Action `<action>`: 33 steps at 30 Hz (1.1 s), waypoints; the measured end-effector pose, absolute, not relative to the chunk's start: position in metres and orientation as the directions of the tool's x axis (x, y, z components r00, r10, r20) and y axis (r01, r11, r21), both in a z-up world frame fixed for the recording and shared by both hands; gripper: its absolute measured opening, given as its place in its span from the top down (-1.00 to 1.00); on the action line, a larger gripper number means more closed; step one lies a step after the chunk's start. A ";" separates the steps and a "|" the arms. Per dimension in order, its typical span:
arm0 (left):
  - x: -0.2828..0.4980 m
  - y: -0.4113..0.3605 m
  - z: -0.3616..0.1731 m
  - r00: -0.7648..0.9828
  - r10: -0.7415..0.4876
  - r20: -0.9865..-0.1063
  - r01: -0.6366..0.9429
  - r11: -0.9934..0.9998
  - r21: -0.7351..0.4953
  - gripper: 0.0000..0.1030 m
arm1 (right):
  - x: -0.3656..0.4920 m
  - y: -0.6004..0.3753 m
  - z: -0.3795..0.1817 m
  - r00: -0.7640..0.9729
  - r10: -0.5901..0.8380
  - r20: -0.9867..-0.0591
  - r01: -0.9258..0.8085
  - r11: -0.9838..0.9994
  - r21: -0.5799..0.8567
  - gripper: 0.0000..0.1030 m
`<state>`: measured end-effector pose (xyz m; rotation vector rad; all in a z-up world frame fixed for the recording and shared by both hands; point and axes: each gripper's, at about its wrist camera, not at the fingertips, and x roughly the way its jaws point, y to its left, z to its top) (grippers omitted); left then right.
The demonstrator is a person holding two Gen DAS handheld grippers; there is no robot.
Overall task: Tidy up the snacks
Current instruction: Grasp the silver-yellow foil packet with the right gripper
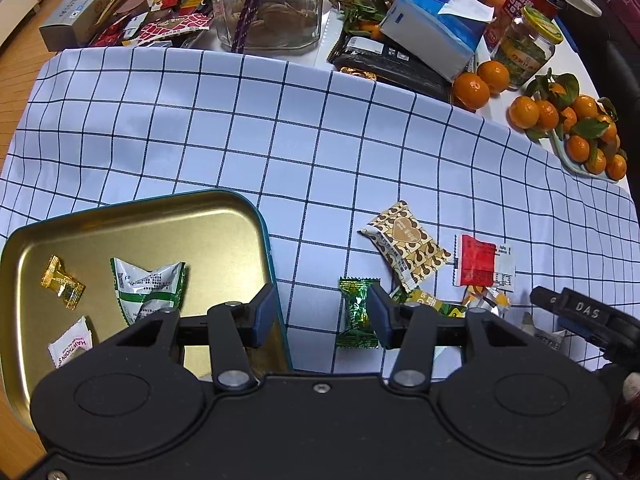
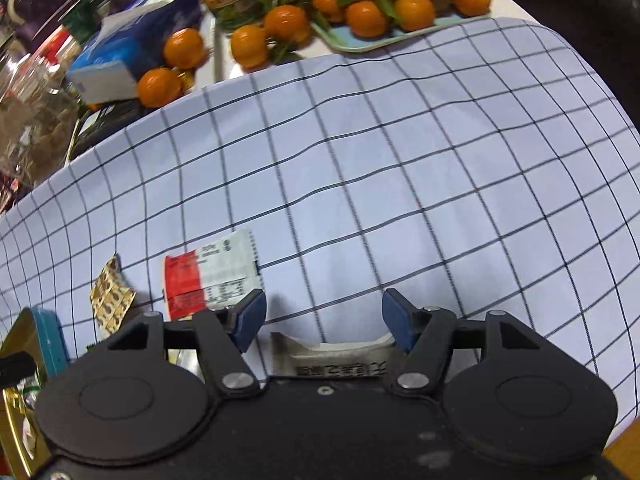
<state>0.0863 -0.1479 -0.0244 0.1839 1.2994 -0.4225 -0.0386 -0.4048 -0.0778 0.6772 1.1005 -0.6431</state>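
A gold tin tray with a teal rim (image 1: pixel 224 208) lies on the checked cloth at lower left. It holds a gold candy (image 1: pixel 62 282), a green-white packet (image 1: pixel 150 290) and a pink-white packet (image 1: pixel 72 346). My left gripper (image 1: pixel 320 314) is open and empty over the tray's right rim. A green candy (image 1: pixel 356 312) lies by its right finger. A brown heart-pattern packet (image 1: pixel 404 246) and a red-white packet (image 1: pixel 482 262) lie to the right. My right gripper (image 2: pixel 323 322) is open above a white packet (image 2: pixel 336 358) that lies between its fingers. The red-white packet (image 2: pixel 210 274) lies at its left.
The back of the table holds a glass jar (image 1: pixel 268 0), a tissue box (image 1: pixel 436 28), jars, loose snack wrappers (image 1: pixel 160 12) and tangerines on a dish (image 1: pixel 576 132). In the right wrist view the tangerine tray (image 2: pixel 384 8) lies at the cloth's far edge. The tin tray's corner (image 2: pixel 44 332) shows at left.
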 end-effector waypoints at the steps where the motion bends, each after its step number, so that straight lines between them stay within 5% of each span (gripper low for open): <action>1: 0.087 -0.148 -0.024 0.206 -0.198 -0.958 0.402 0.910 -0.102 -0.09 | -0.040 -0.407 -0.077 0.322 -0.132 -0.937 0.763 0.623 0.174 -0.31; 13: 0.088 -0.146 -0.024 0.208 -0.196 -0.958 0.400 0.911 -0.099 -0.09 | -0.016 -0.374 -0.066 0.454 -0.014 -0.891 0.652 0.687 0.321 -0.31; 33: 0.085 -0.148 -0.024 0.198 -0.206 -0.958 0.410 0.905 -0.110 -0.09 | -0.021 -0.353 -0.075 0.356 -0.006 -0.934 0.628 0.742 0.235 -0.29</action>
